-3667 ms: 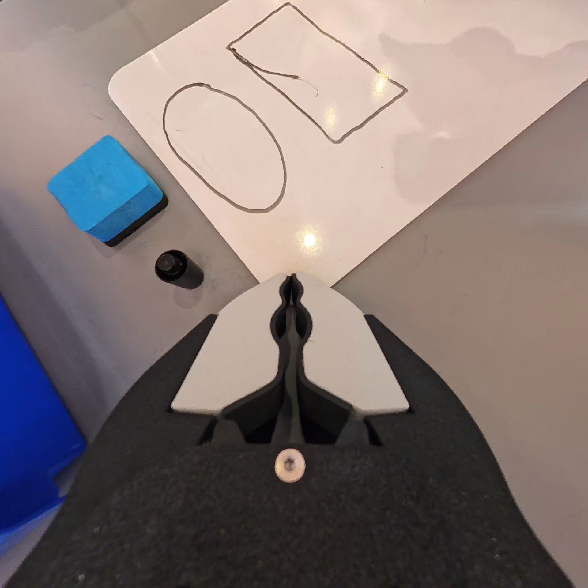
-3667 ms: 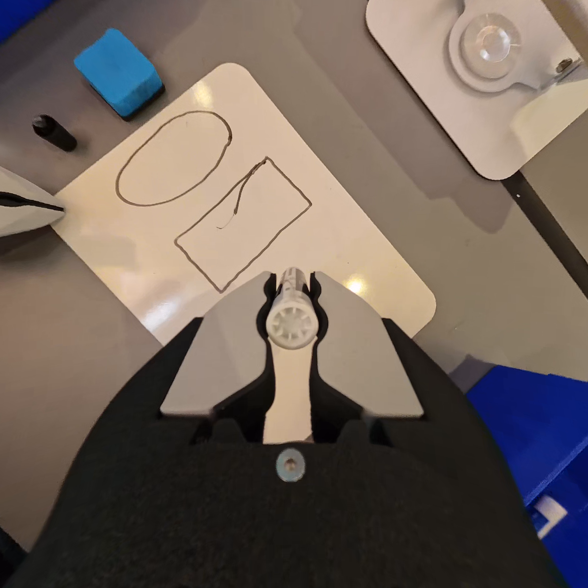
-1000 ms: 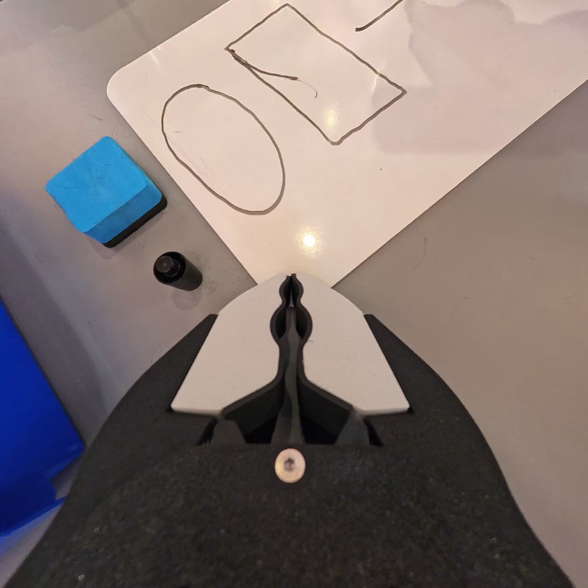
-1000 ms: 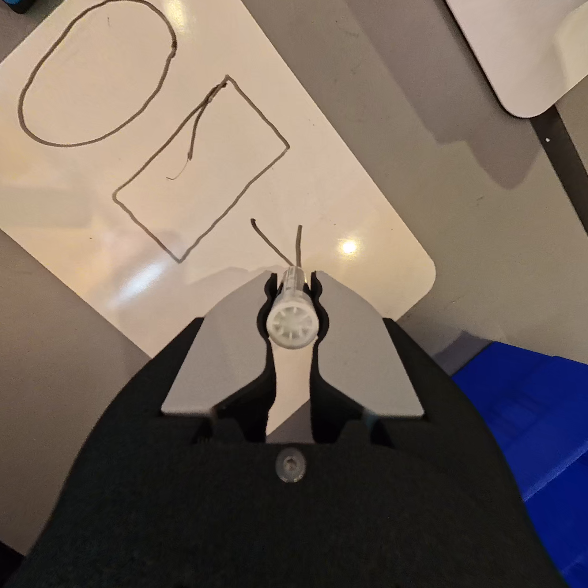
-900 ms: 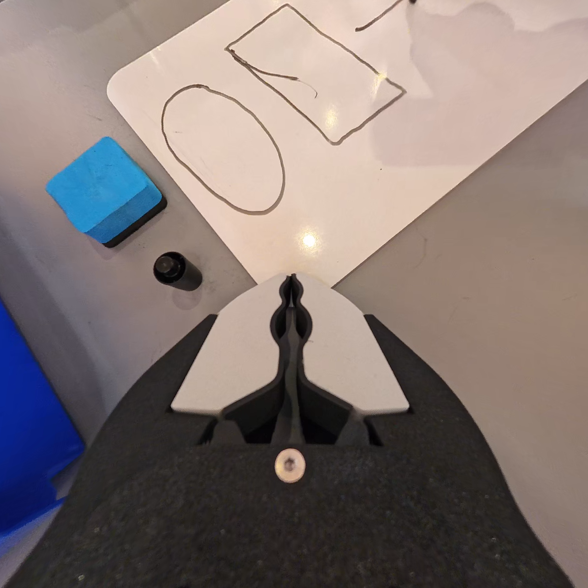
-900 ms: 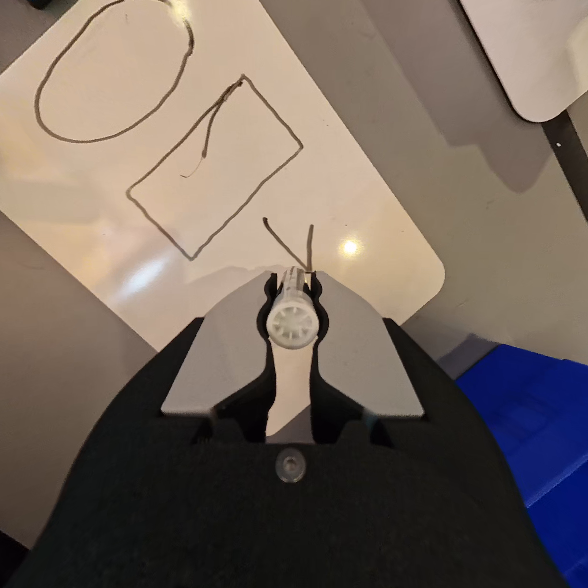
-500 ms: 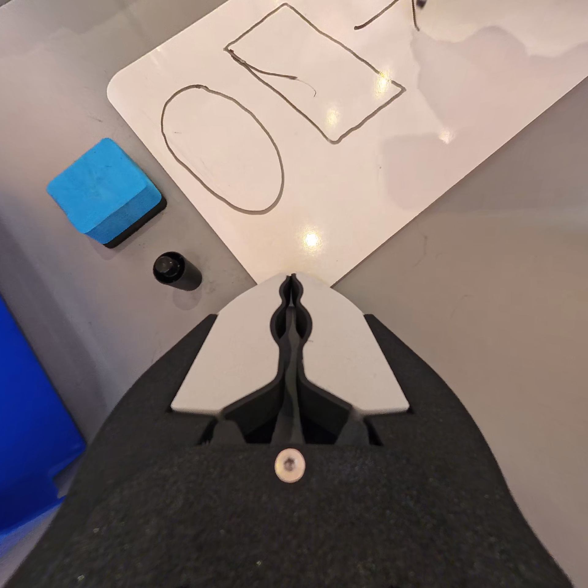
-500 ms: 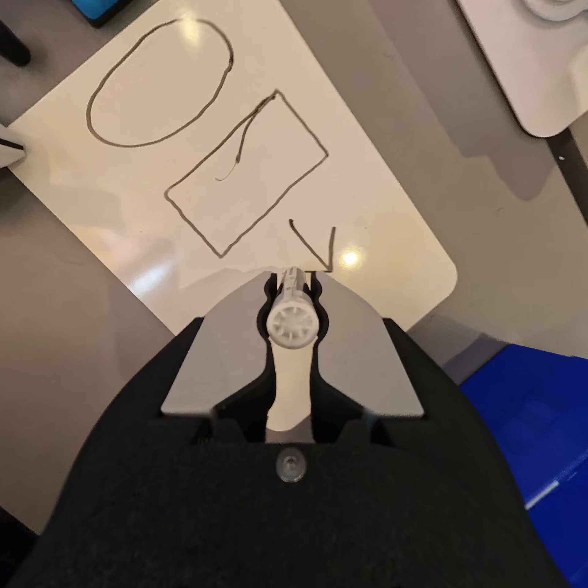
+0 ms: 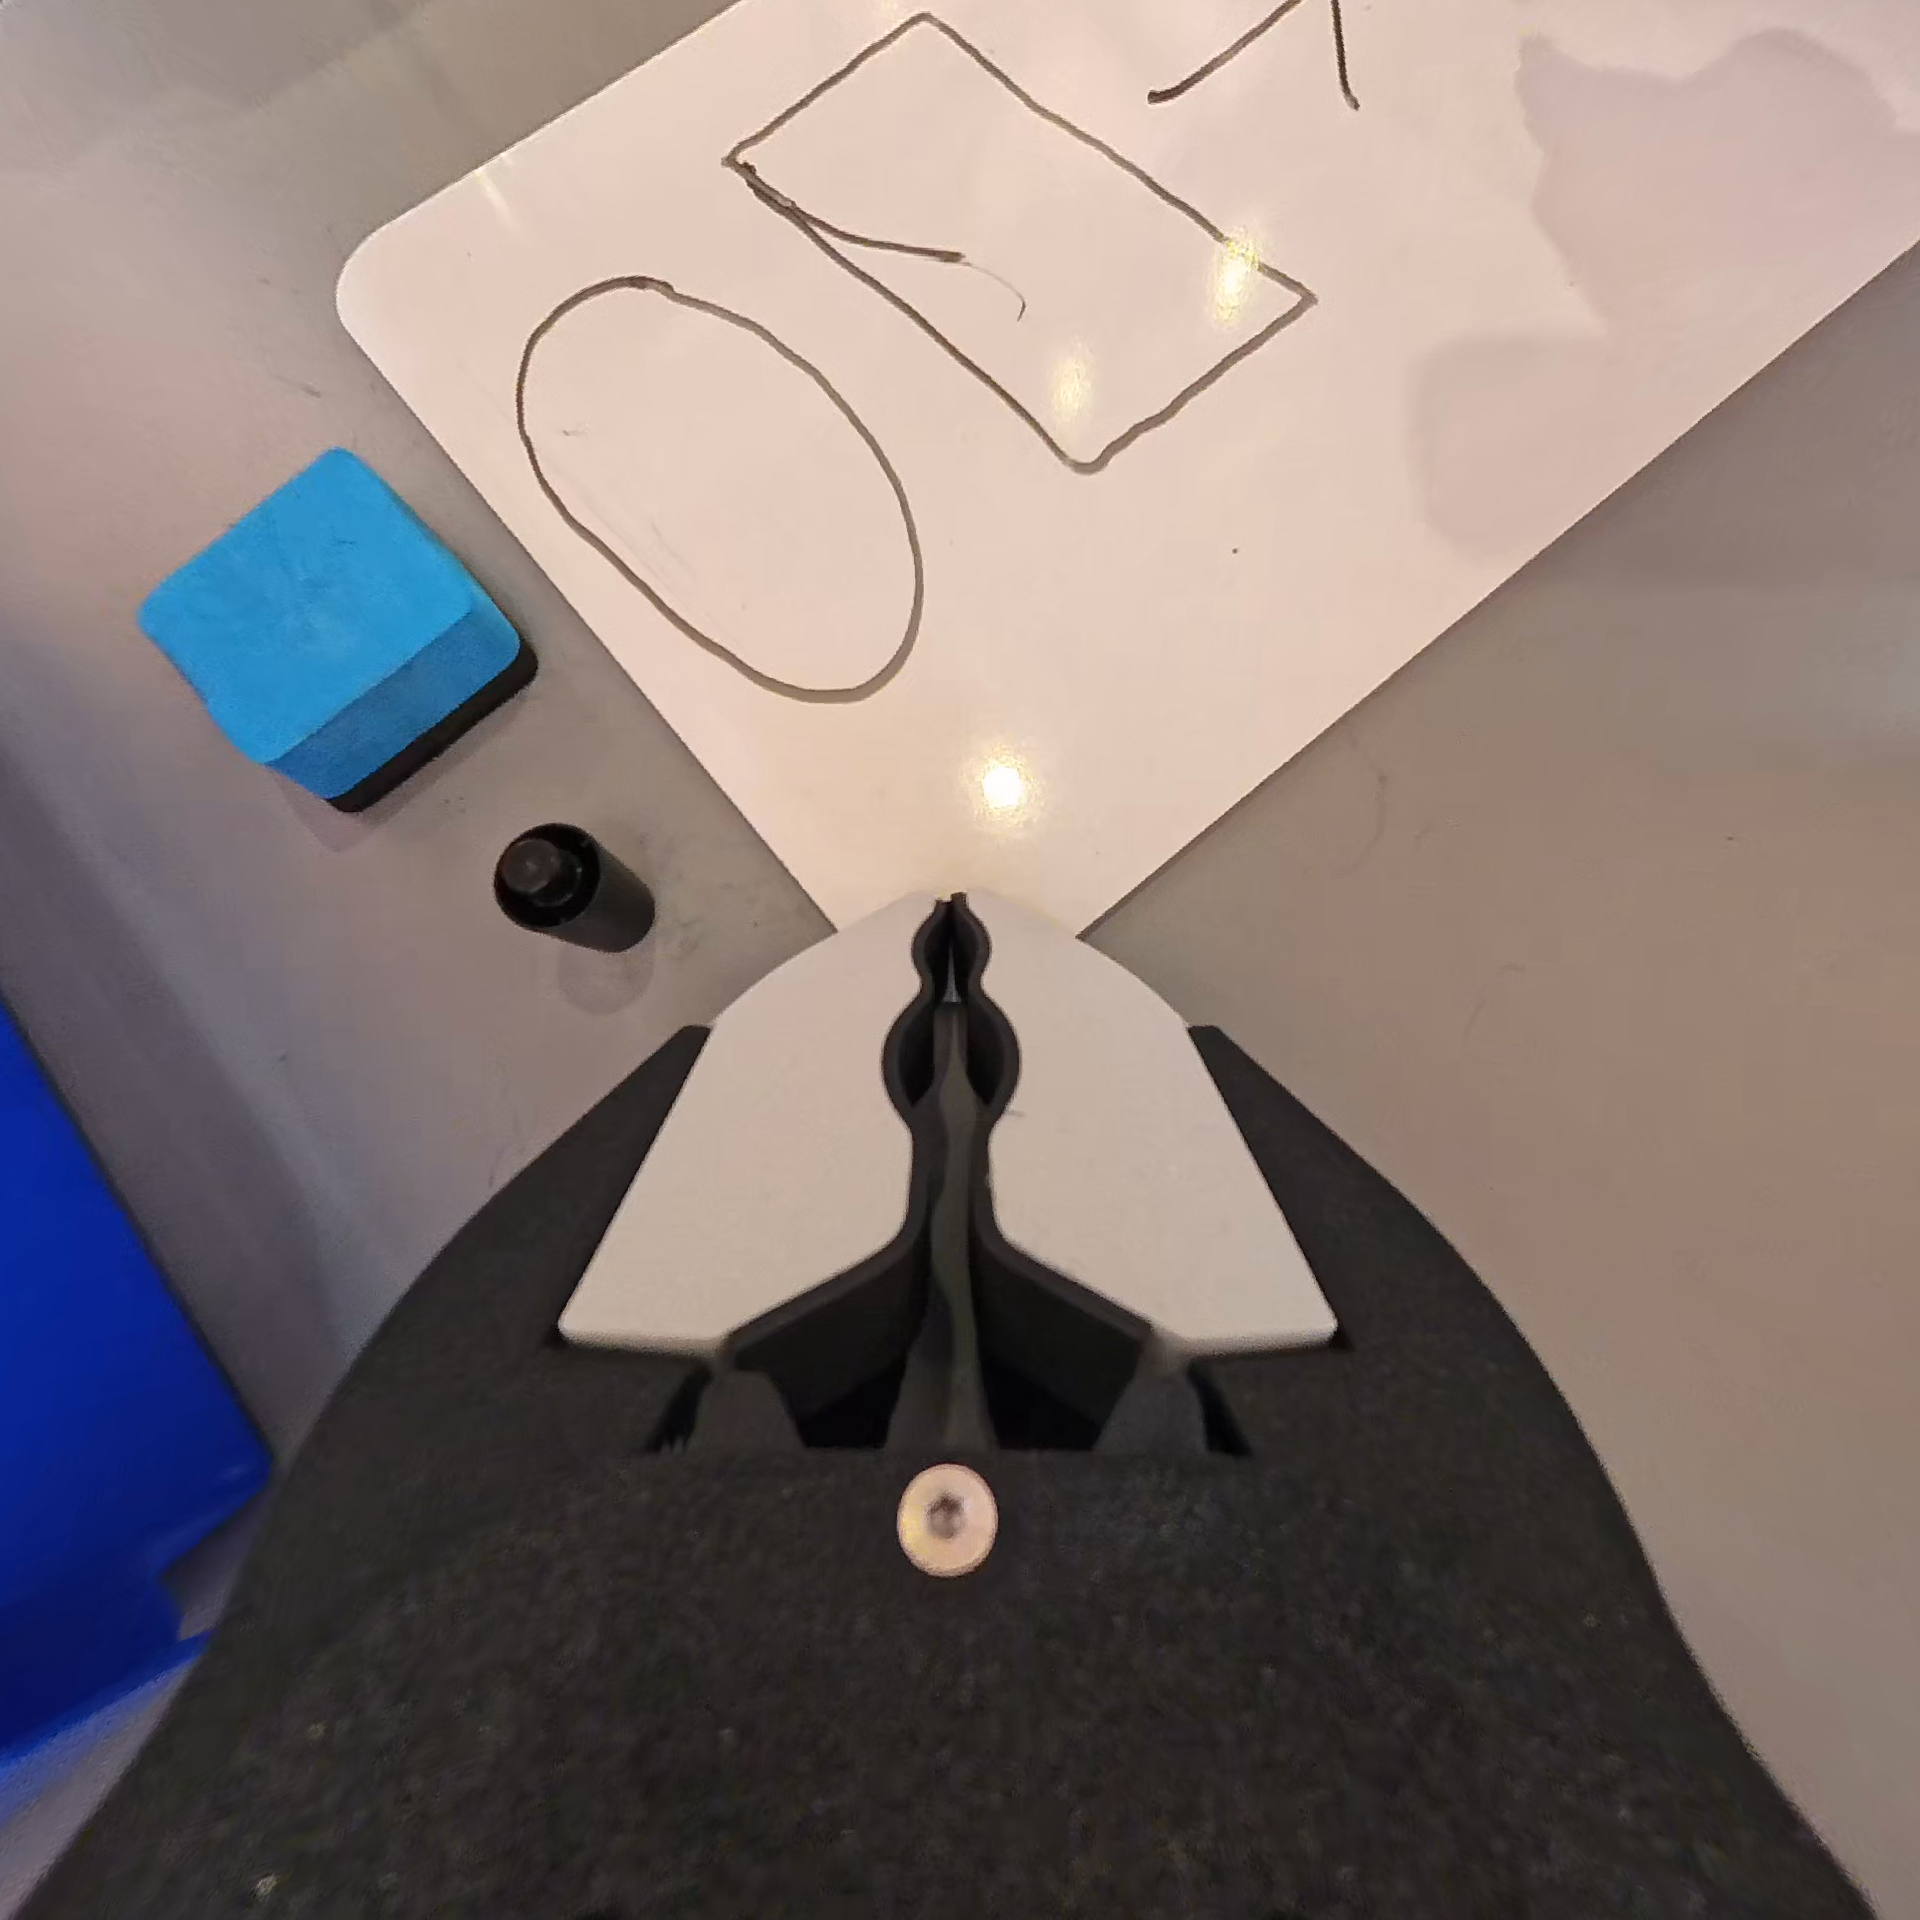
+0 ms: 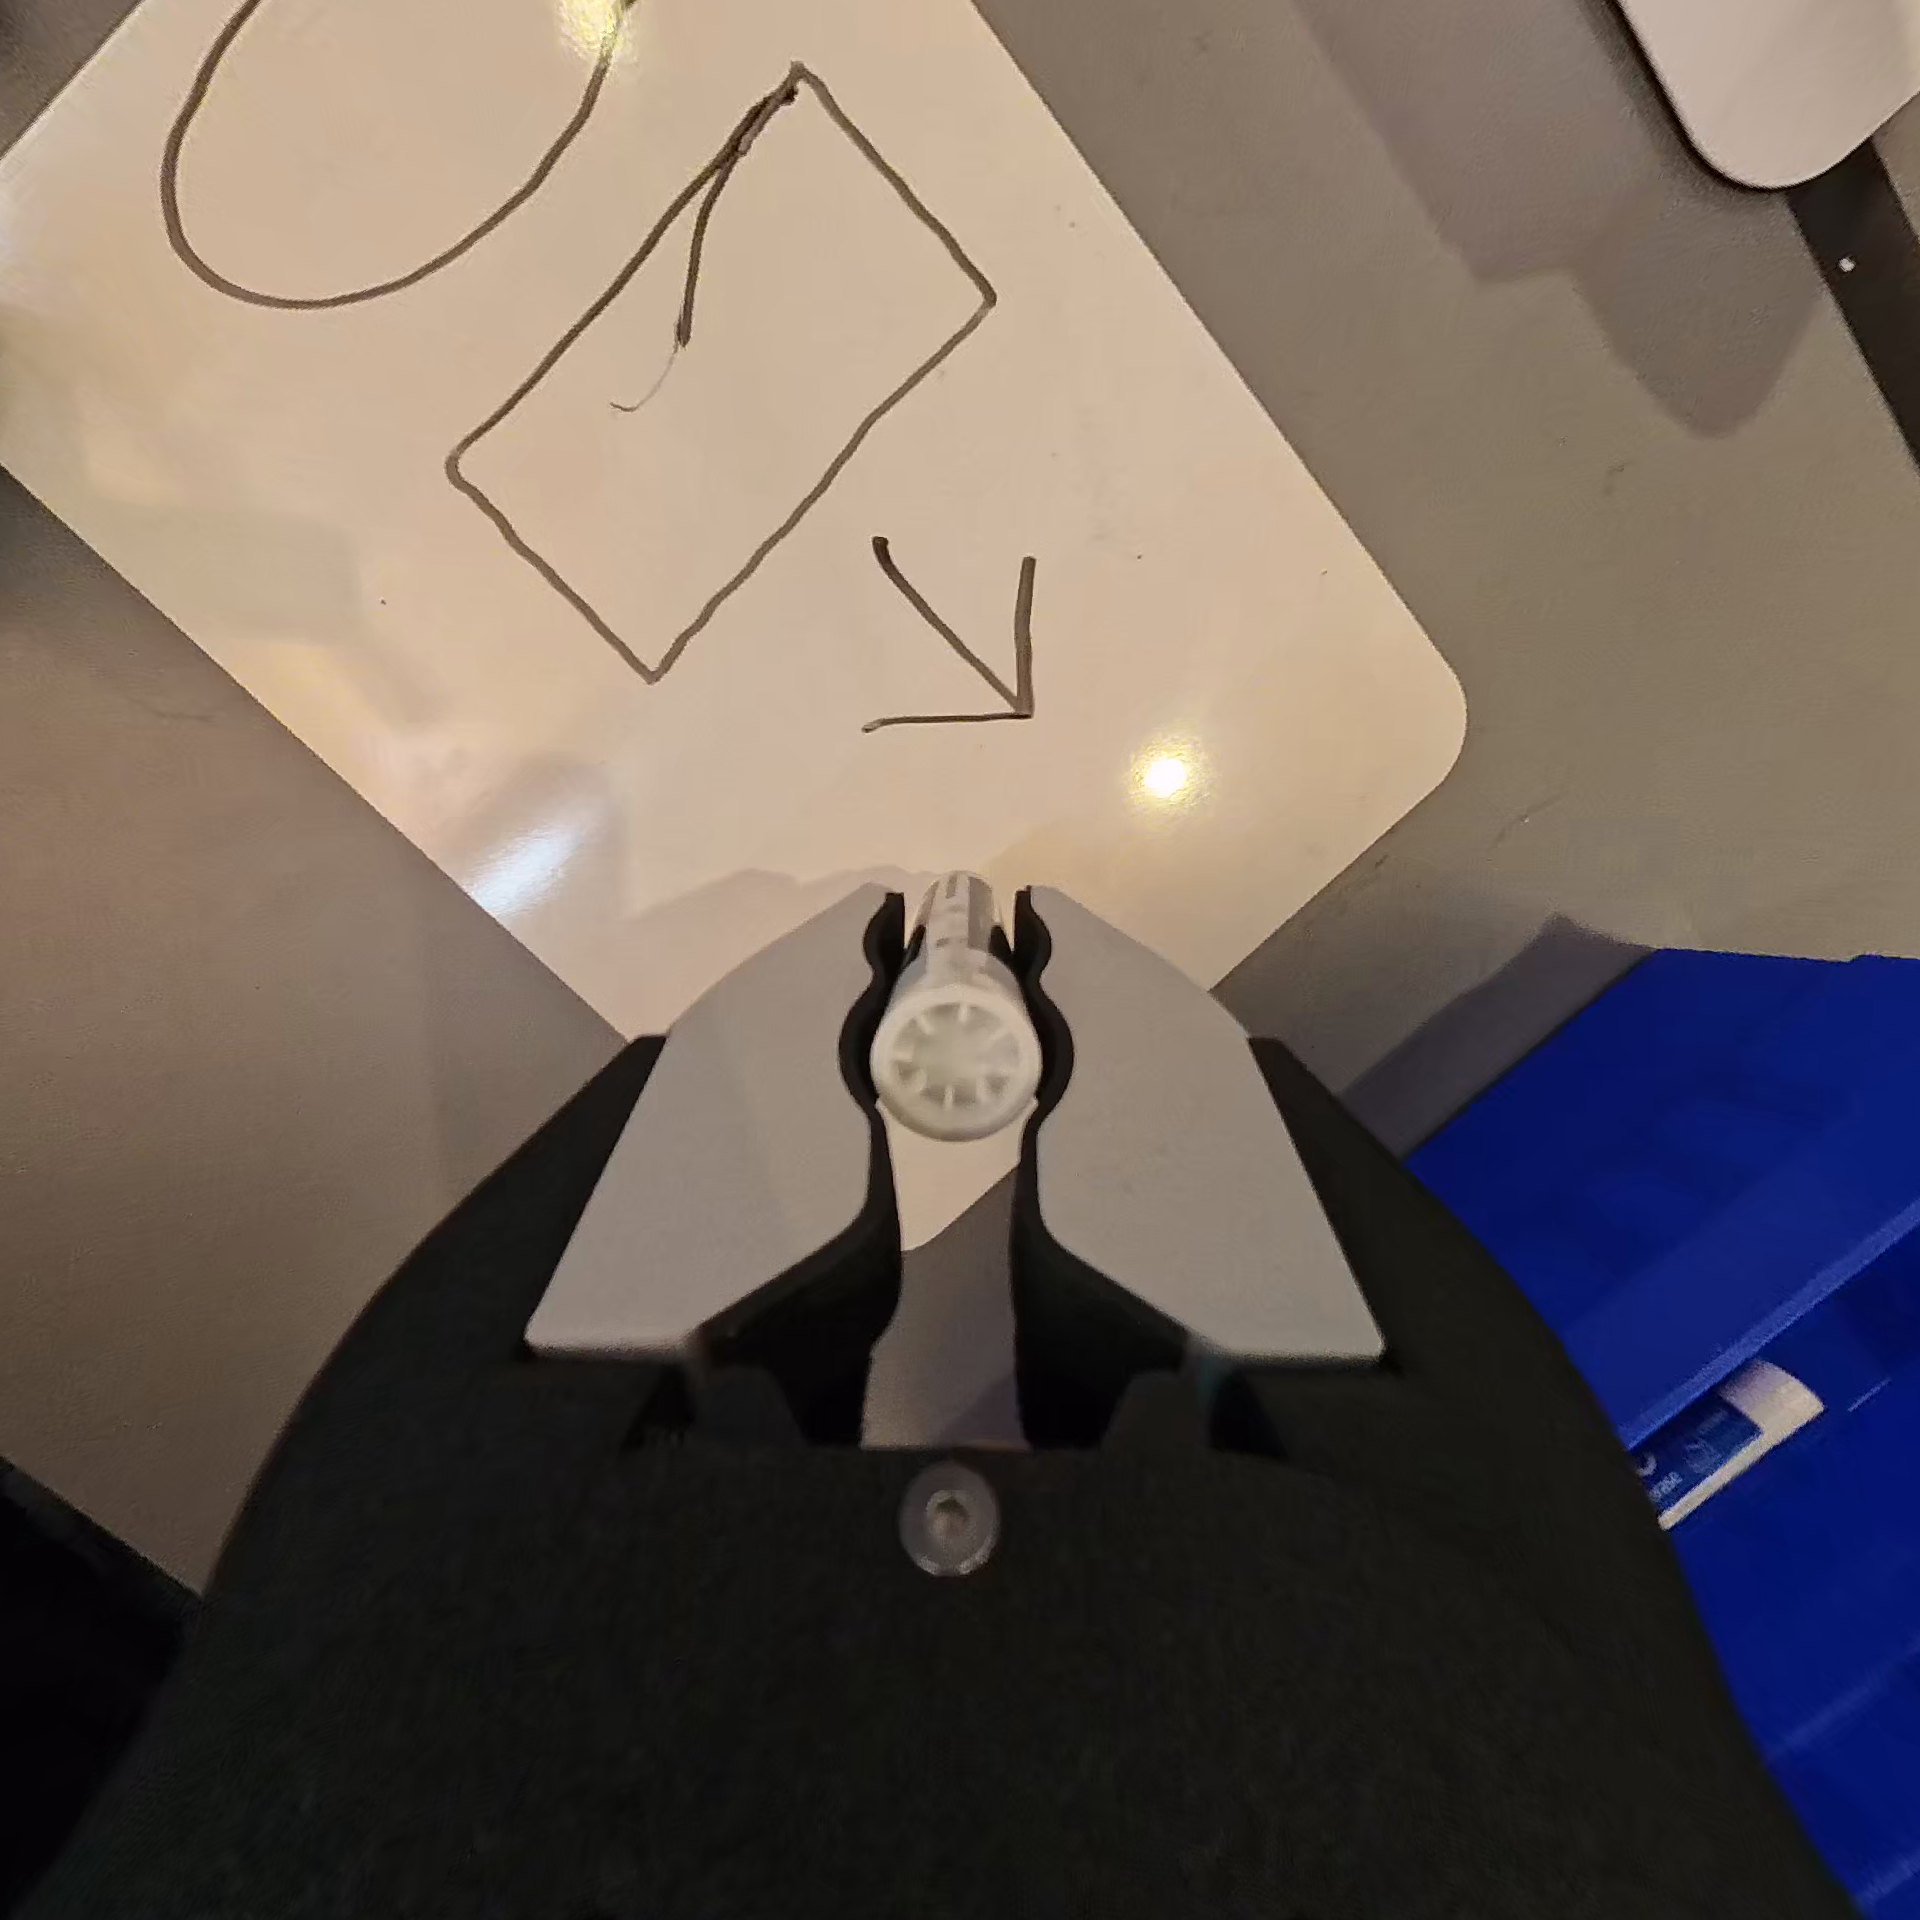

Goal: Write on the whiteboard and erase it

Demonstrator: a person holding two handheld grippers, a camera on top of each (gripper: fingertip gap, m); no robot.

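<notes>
Grey table [image 9: 1558, 935] carries everything we see. White whiteboard [image 9: 1091, 623] lies flat on it, turned diagonally in both views. On the board we see an oval [image 9: 717, 488], a rectangle [image 9: 1018, 239] with a stray squiggle inside it, and an arrow-like mark [image 10: 977, 655] of three strokes near the board's rounded corner; in the left wrist view only part of that mark shows at the top edge.

Right gripper [image 10: 956, 914] has its jaws clenched on a white marker [image 10: 956, 1049], whose ribbed rear end faces the camera. The marker points down toward the board's near edge; its tip is hidden, so we cannot tell whether it touches the board, though it looks lifted off.

Left gripper [image 9: 951, 904] has its jaws pressed together with nothing between them, tips right at the board's near corner, possibly resting on it.

Blue eraser [image 9: 332, 623] with a dark base sits on the table just beside the board's left edge, not touching it. Black marker cap [image 9: 566, 883] lies near the eraser, close to the left gripper.

Blue bin [image 10: 1714, 1247] shows at the right of the right wrist view, and a blue edge [image 9: 94, 1351] at the far left of the left wrist view. Second white board [image 10: 1766, 83] peeks in at the top right corner.
</notes>
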